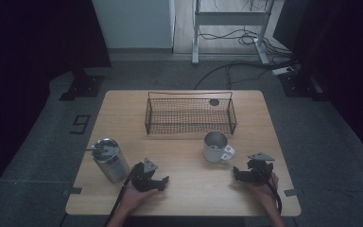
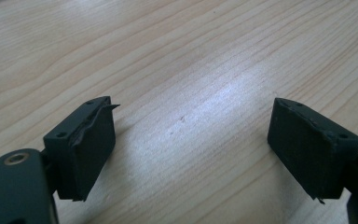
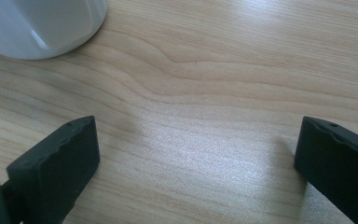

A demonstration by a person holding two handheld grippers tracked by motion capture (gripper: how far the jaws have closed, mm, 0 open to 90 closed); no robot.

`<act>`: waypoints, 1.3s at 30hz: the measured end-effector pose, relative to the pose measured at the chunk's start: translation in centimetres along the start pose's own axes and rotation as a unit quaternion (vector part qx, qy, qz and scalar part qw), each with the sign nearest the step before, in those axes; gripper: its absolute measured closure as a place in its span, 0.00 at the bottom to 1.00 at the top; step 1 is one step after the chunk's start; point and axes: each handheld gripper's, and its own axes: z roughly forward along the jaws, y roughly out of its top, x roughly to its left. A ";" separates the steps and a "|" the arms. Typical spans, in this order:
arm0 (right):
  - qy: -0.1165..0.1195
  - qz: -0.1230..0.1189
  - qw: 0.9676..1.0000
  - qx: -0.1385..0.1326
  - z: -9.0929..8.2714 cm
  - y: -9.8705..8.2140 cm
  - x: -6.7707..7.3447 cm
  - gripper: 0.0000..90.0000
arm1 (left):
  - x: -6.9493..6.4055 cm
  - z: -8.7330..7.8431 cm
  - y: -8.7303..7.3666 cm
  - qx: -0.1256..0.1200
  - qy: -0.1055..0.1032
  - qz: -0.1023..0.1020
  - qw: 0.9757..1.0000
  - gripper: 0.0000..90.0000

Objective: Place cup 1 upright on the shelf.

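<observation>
Lidded steel canister [image 1: 109, 161]: upright, front-left of wooden table [image 1: 189, 194], just left of left gripper [image 1: 160, 183] | white metal mug [image 1: 216, 146]: upright, up-left of right gripper [image 1: 237, 174], which is nearer | both grippers: jaws apart, empty.

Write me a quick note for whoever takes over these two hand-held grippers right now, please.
Left gripper: open, empty, low over the light wooden table, right of the lidded silver metal tumbler.
Right gripper: open, empty, just right of the pale metal mug.
Black wire basket: upright at the table's far side.
Done: nothing picked up yet.
Left: probably grasping the tumbler and mug; the basket looks a likely destination.
</observation>
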 end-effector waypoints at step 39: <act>-0.002 0.002 1.000 -0.002 0.0 0.0 -0.1 0.01 | 1.5 -7.6 -0.1 -0.080 -0.015 -0.025 0.996 0.17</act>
